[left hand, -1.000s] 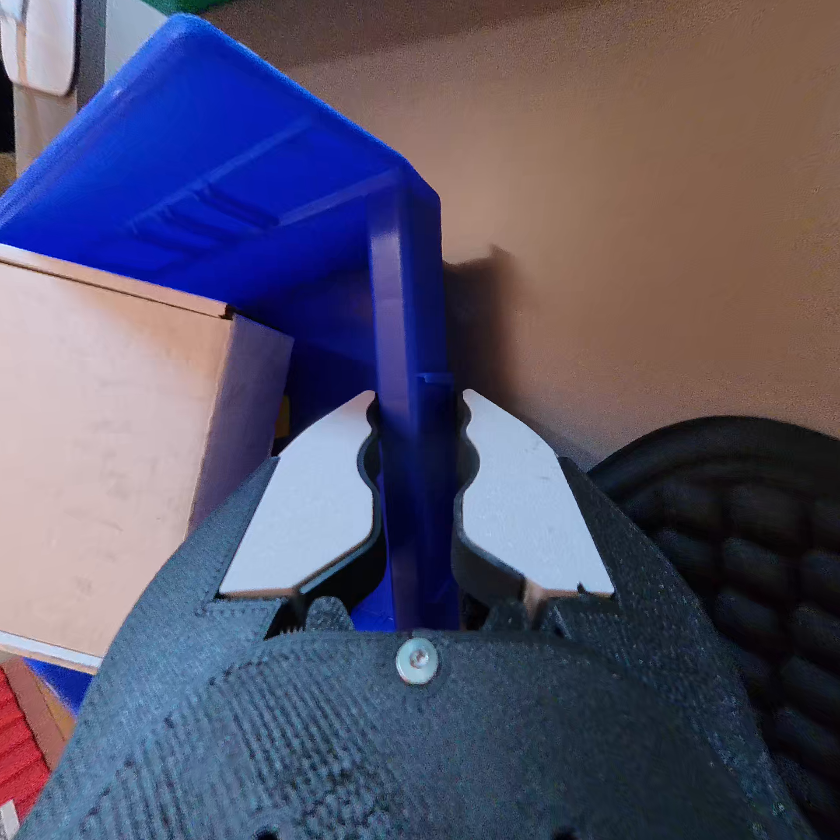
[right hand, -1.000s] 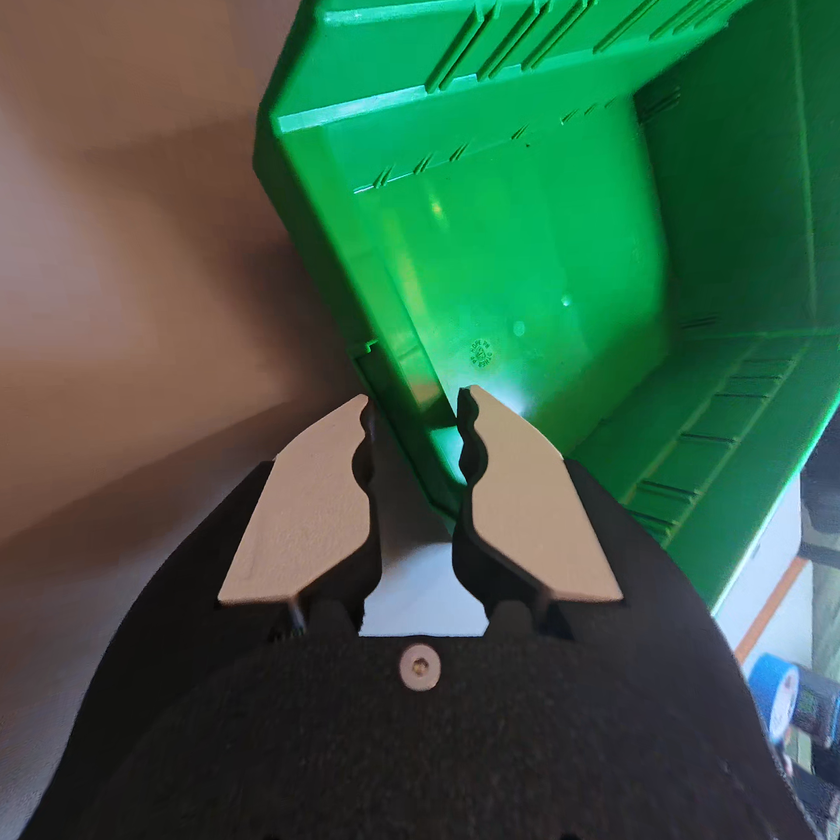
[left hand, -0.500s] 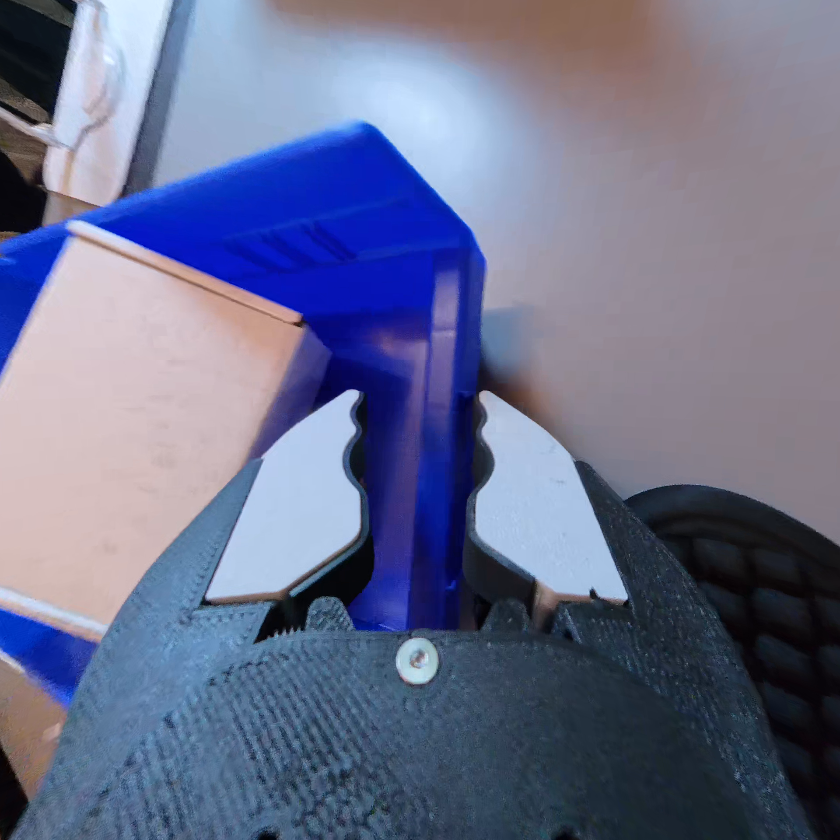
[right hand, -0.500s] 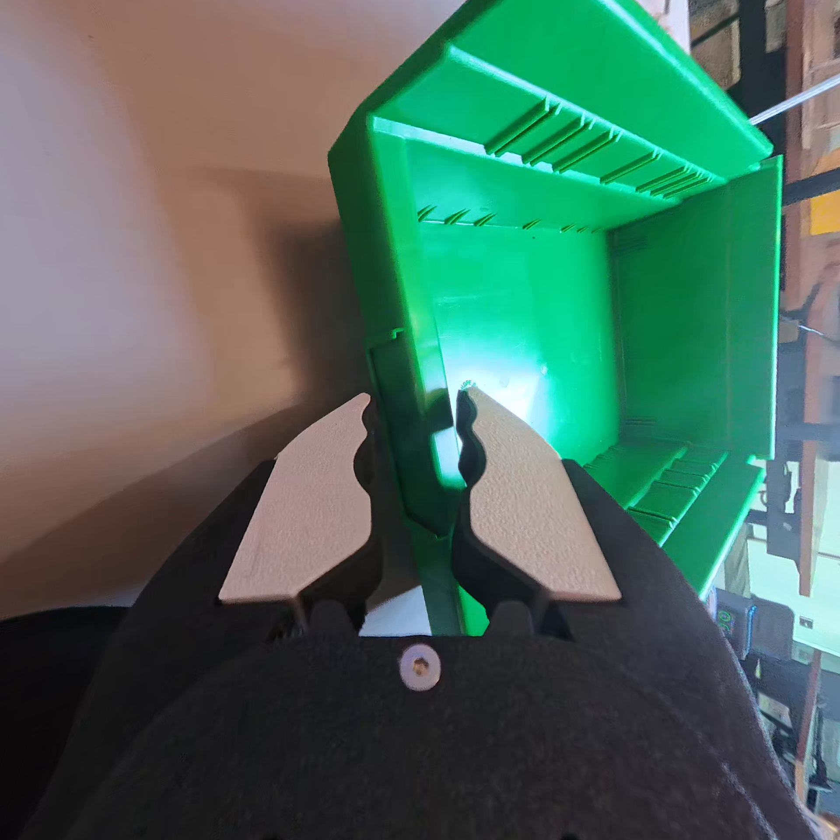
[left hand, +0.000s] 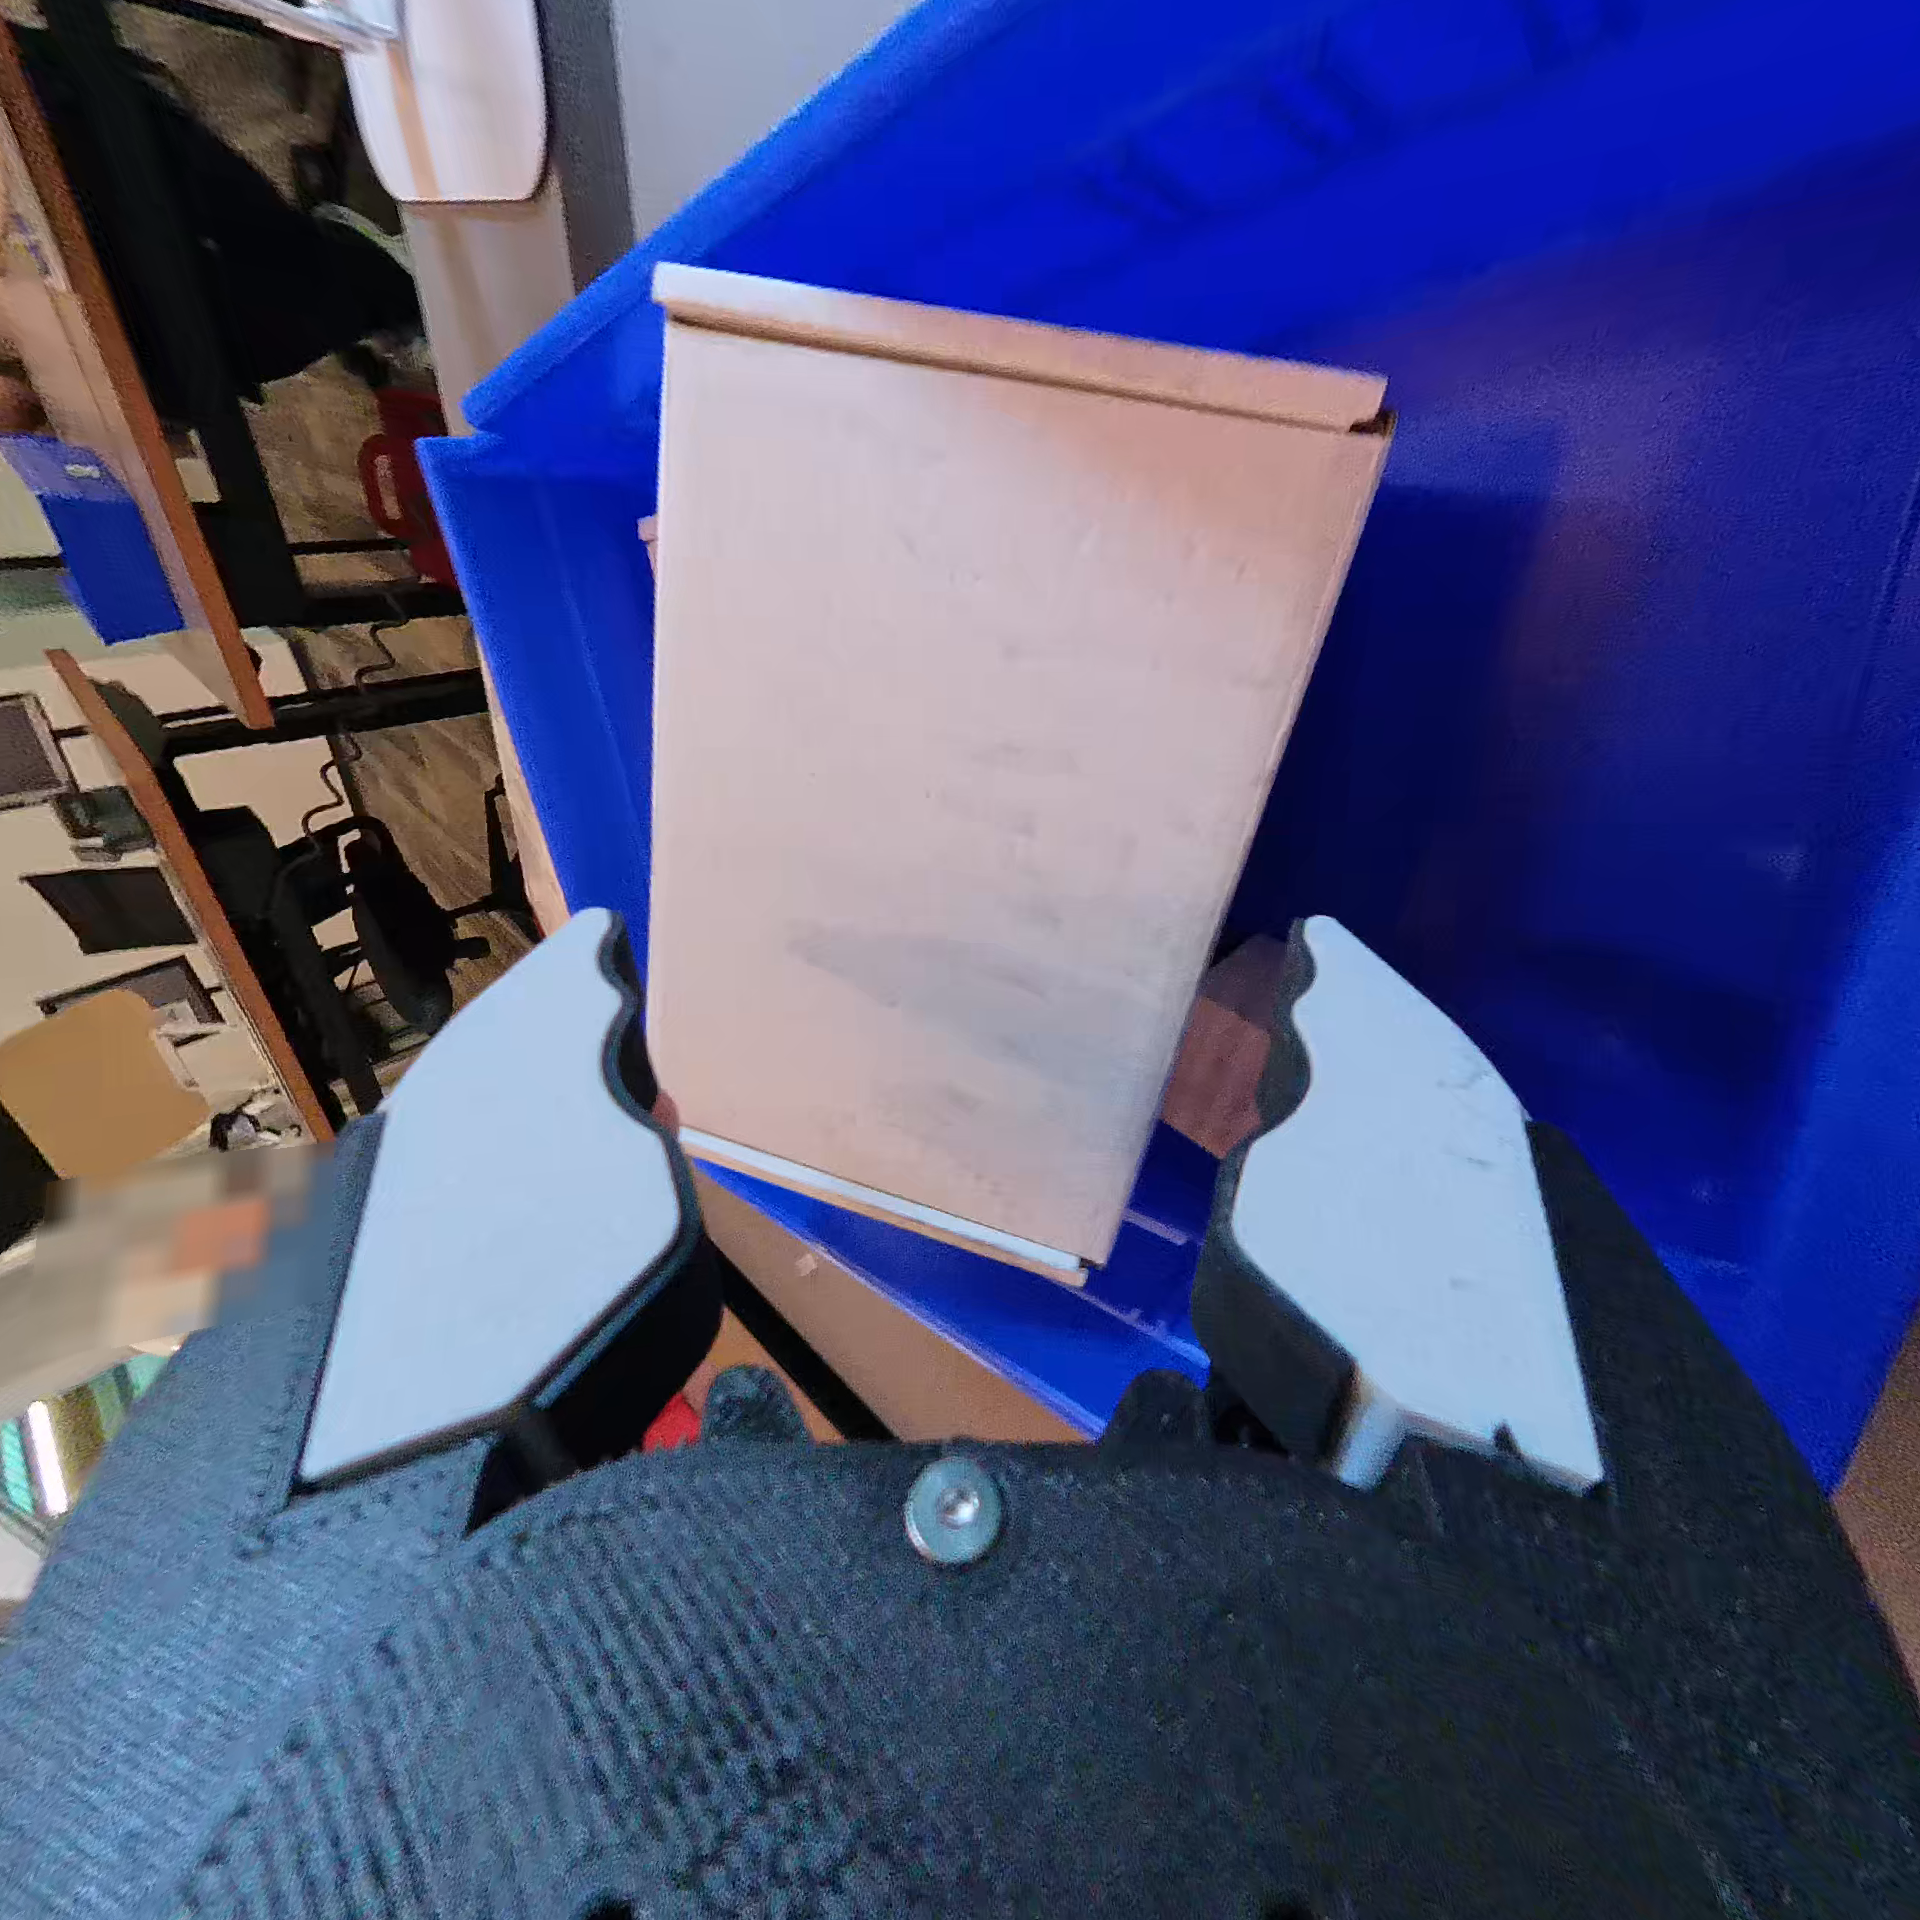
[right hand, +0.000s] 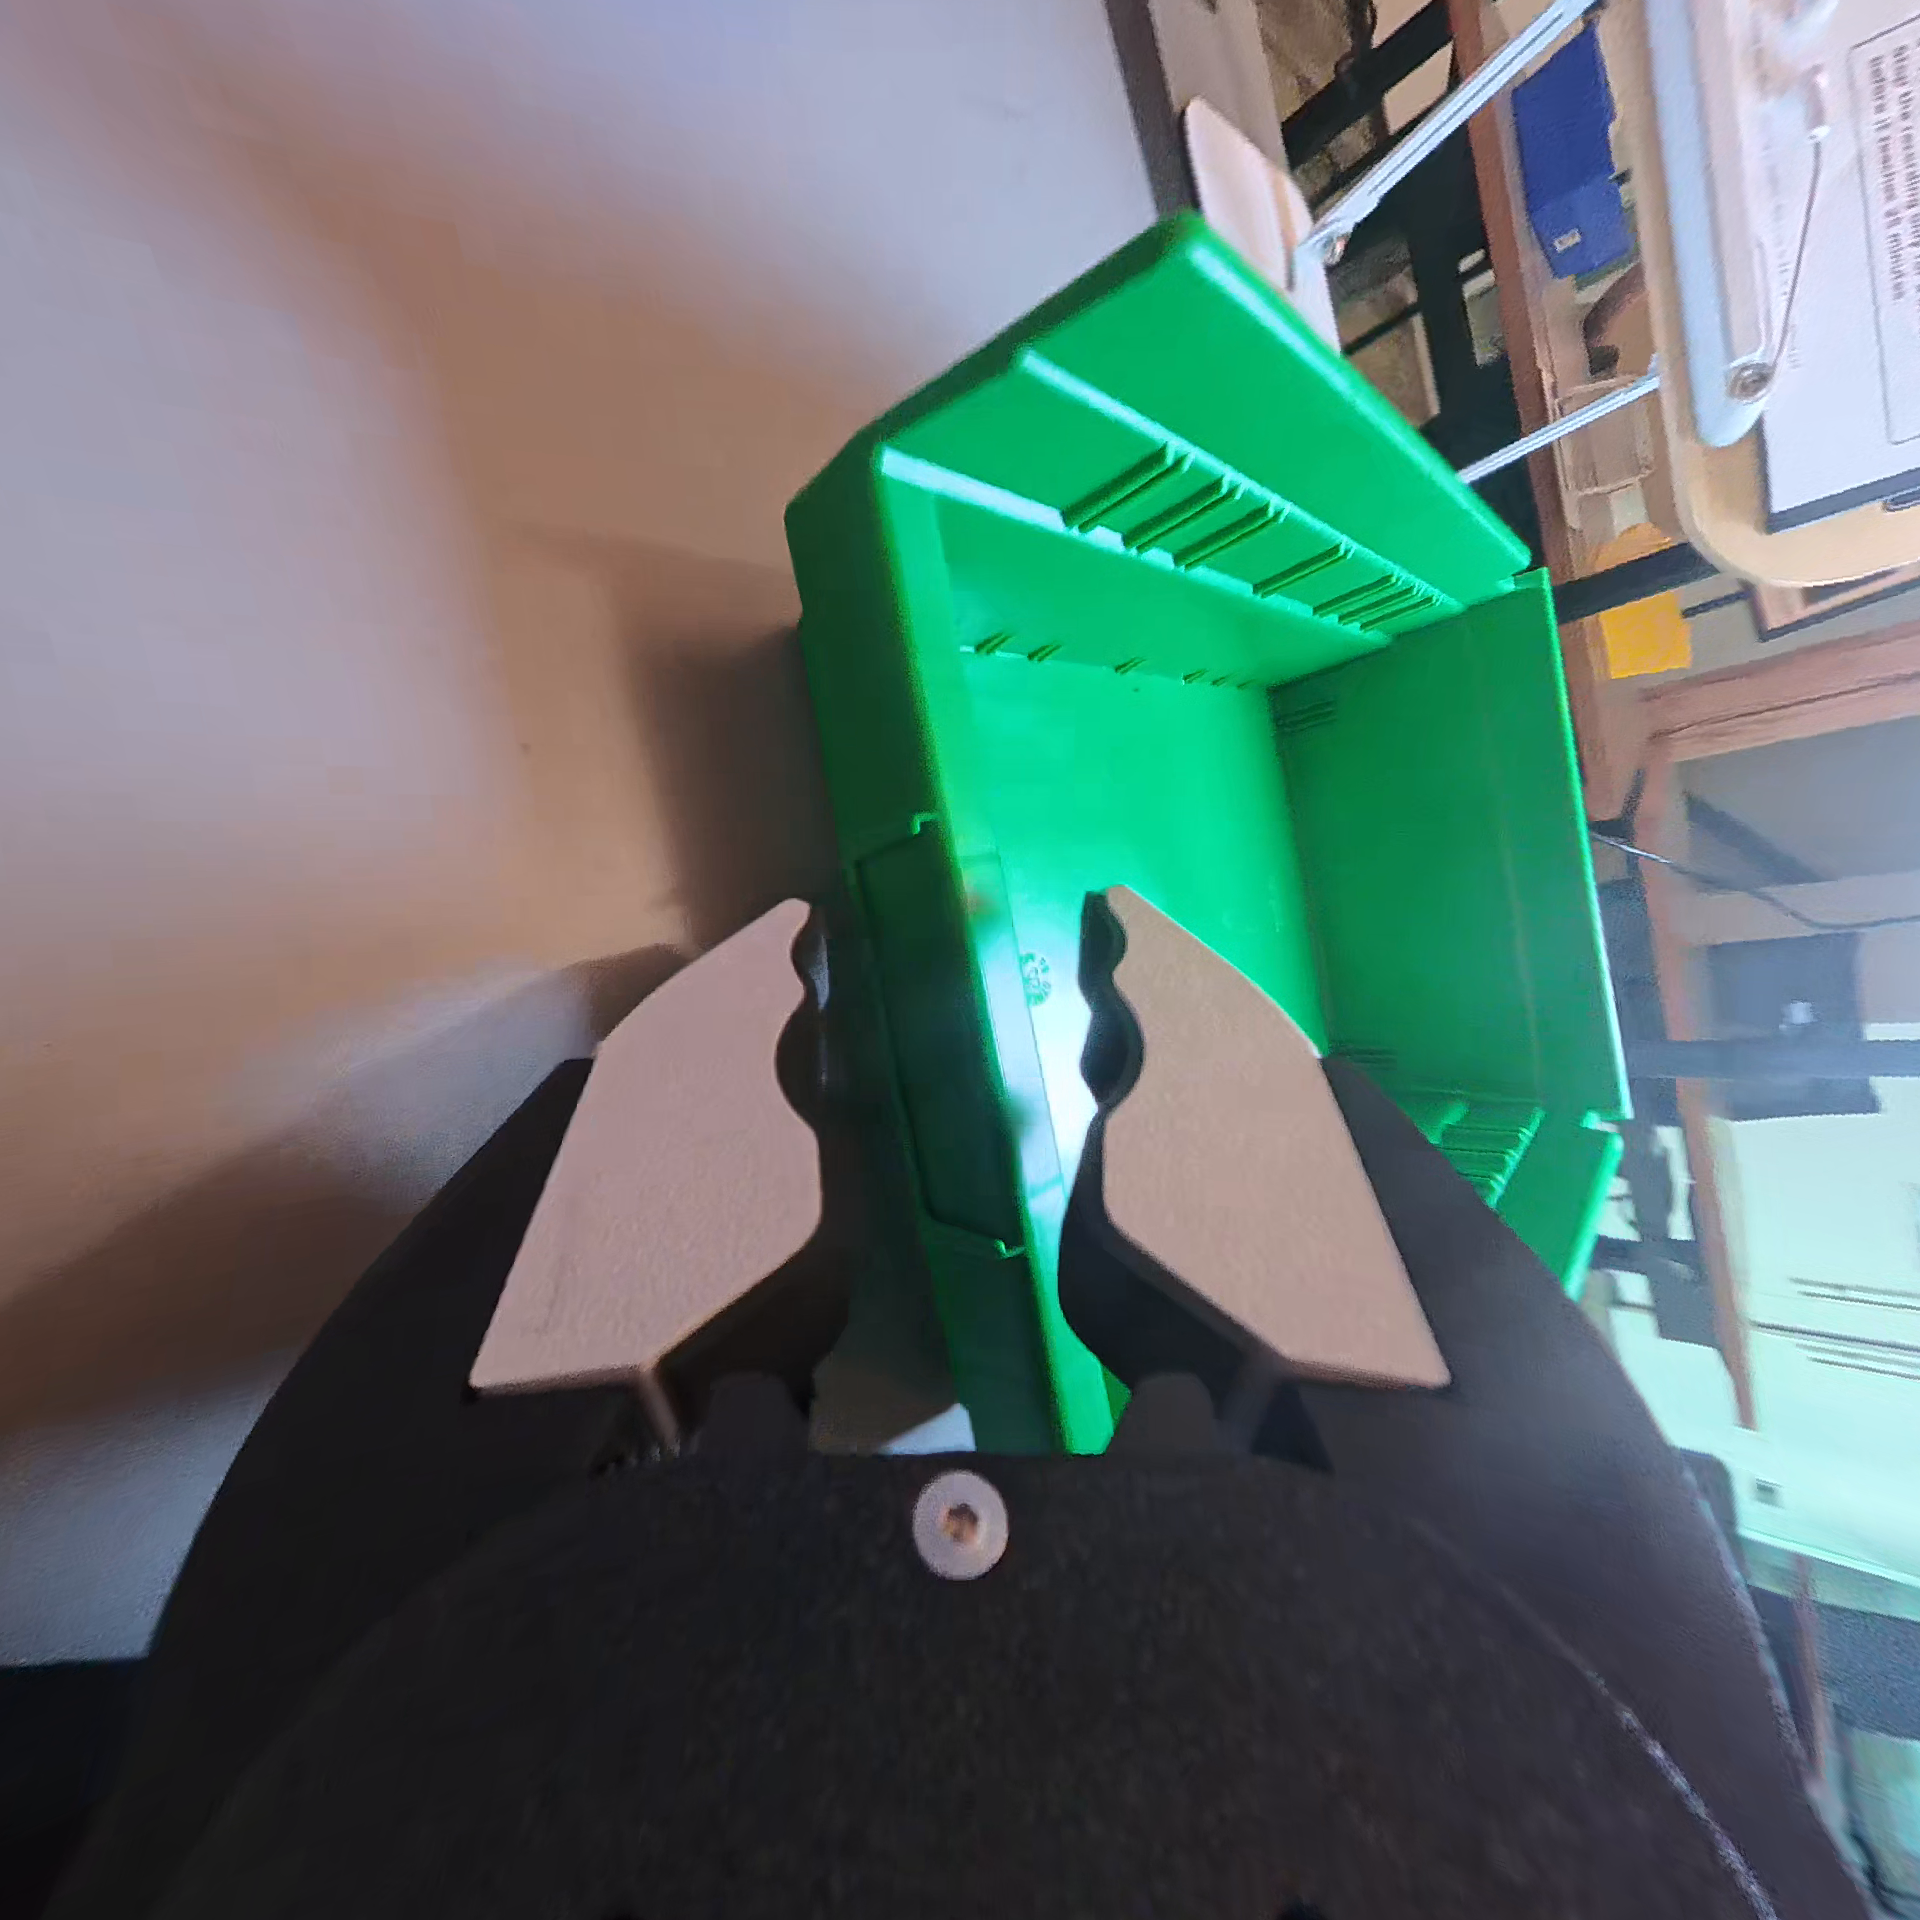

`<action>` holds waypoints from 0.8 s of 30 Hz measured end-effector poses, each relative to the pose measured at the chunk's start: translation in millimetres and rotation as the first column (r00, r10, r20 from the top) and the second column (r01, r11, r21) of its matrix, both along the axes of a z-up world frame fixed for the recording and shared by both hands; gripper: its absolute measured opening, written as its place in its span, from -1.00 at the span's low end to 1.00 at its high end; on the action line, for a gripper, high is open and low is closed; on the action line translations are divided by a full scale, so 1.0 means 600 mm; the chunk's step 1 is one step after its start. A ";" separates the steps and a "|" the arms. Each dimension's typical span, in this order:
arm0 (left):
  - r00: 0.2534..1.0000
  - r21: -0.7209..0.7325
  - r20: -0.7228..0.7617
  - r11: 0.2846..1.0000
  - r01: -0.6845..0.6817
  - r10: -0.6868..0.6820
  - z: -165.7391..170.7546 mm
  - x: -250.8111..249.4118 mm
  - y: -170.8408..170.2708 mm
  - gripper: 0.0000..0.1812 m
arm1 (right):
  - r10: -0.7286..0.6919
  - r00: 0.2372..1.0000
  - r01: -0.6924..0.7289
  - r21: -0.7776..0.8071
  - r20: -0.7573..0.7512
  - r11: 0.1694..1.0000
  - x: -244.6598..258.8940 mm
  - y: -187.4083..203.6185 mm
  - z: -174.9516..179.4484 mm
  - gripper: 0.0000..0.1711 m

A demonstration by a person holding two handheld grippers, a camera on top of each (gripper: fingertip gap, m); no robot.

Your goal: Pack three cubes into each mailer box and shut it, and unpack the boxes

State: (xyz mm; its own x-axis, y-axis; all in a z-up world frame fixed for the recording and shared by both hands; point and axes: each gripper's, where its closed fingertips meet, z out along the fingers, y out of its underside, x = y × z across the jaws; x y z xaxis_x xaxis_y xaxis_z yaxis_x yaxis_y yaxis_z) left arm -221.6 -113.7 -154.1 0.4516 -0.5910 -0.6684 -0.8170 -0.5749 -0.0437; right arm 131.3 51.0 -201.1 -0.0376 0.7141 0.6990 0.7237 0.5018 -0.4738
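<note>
1. Mailer box (left hand: 935,748) sits shut inside the blue bin (left hand: 1558,520), between the left hand-held gripper's (left hand: 956,997) fingers.
2. A second ago that gripper was clamped on the bin's wall; now it's let go, spread wide, lined up on the box. Looks like unpacking's next.
3. Box's long axis runs near to far, leaning slightly left.
4. Right hand-held gripper (right hand: 945,956) is still clenched on the green bin's (right hand: 1351,831) wall, bin tipped off the counter (right hand: 364,520).

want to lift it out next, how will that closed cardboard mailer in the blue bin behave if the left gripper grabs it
The mailer box looks flat-faced and rigid, so it should hold shape under a light squeeze. It leans tilted inside the blue bin, so it may slide or tip when nudged. Smooth cardboard could slip between the open left gripper fingers; its weight cannot be judged.
</note>
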 end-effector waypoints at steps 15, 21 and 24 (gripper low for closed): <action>0.991 -0.273 0.130 0.961 0.047 -0.011 -0.028 -0.016 0.018 0.43 | 0.053 0.965 -0.091 -0.142 -0.257 0.986 -0.004 -0.051 0.041 -0.44; 0.874 -0.059 0.486 0.997 0.057 -0.021 0.090 0.034 0.007 0.43 | 0.164 0.902 -0.216 -0.089 -0.400 0.972 -0.040 -0.105 0.106 -0.44; 0.718 0.010 0.681 0.983 0.186 -0.143 0.141 0.131 -0.016 0.42 | 0.268 0.873 -0.299 -0.014 -0.407 0.954 -0.071 -0.142 0.140 -0.38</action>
